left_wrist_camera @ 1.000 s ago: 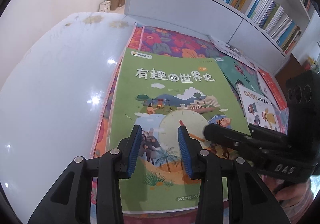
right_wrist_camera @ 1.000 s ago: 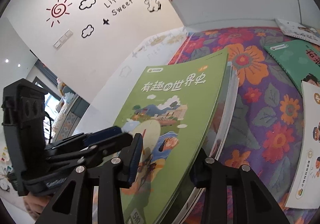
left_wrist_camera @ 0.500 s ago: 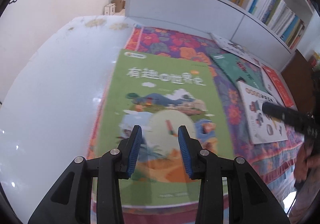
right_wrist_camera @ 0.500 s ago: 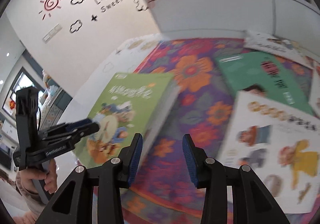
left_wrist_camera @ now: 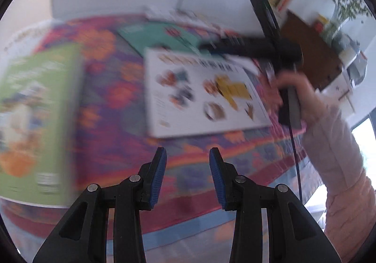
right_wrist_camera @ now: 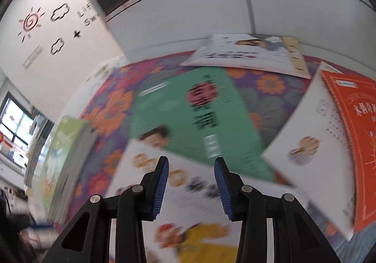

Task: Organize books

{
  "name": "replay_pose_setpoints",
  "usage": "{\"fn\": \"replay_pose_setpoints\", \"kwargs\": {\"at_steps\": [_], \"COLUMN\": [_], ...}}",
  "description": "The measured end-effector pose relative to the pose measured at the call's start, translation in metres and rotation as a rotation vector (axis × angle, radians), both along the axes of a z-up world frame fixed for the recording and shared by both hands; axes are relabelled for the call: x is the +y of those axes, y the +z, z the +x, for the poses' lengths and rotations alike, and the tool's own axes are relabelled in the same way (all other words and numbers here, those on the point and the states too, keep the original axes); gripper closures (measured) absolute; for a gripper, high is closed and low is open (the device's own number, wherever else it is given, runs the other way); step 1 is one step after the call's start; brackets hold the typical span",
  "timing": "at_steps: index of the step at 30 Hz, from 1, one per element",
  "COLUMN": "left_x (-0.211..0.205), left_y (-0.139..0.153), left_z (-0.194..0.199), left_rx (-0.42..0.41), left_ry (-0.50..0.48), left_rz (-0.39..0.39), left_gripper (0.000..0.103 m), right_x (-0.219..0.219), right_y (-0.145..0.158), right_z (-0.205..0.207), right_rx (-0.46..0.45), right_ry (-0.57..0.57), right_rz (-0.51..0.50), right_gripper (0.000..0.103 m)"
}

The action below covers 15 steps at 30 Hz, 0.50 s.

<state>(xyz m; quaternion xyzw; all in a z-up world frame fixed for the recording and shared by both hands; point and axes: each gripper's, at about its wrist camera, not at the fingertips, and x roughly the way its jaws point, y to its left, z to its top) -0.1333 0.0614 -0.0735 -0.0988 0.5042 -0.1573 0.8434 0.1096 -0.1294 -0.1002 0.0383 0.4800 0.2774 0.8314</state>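
books [right_wrist_camera: 188, 117] flat on floral cloth [right_wrist_camera: 270, 89]

Cloth [right_wrist_camera: 265, 100] — purple ground, large orange and red flowers, some green leaves. Green book [left_wrist_camera: 40, 107] at left, orange patch low on its cover. Teal book [right_wrist_camera: 188, 117]: red and dark characters. White book [left_wrist_camera: 202, 93] carries yellow, orange and dark figures. Orange-red book [right_wrist_camera: 352, 136], white lettering. Gripper pads [right_wrist_camera: 162, 183] blue, arms black. Wall [right_wrist_camera: 47, 35] white — red sun, black cloud outlines. Sleeve [left_wrist_camera: 338, 152] pale pink.
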Motion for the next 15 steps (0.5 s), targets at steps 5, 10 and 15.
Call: {"fn": "replay_pose_setpoints", "kwargs": {"at_steps": [5, 10, 15], "left_x": [-0.027, -0.019, -0.009], "left_y": [-0.027, -0.034, -0.035], "left_z": [0.016, 0.021, 0.017], "left_rx": [0.064, 0.079, 0.065], "left_ry": [0.023, 0.055, 0.064], "left_rz": [-0.016, -0.028, -0.02], "left_gripper": [0.068, 0.067, 0.066], "right_x": [-0.005, -0.023, -0.062], "right_y": [-0.009, -0.011, -0.026], "right_z": [0.01, -0.012, -0.065], "right_rx": [0.073, 0.154, 0.273], "right_ry": [0.11, 0.158, 0.208], "right_rz": [-0.001, -0.022, 0.07], "right_gripper": [0.063, 0.061, 0.057]}}
